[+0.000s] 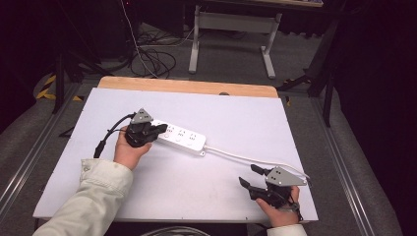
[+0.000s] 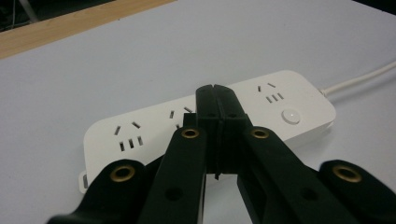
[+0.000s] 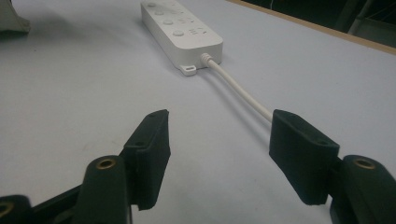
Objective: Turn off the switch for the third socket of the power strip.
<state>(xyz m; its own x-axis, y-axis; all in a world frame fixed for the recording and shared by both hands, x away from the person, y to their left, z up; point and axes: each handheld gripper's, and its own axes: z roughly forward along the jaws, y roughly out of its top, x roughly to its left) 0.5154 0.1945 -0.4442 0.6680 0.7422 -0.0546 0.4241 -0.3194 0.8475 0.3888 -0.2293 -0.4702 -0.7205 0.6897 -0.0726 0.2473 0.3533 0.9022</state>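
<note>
Right gripper [image 1: 248, 176]: black two-jaw tool, nearest the camera at the table's near right corner, jaws wide apart, holding nothing
Left gripper [image 1: 162, 129]: black two-jaw tool with a grey three-cornered plate, jaws pressed together, tips over the strip's left half, nothing between them
Power strip [image 1: 183, 137]: white oblong plastic socket strip, flat on the white table [image 1: 236, 118], left of its middle
Cable [image 1: 236, 155]: white round cord, runs from the strip's right end toward the near right corner
</note>
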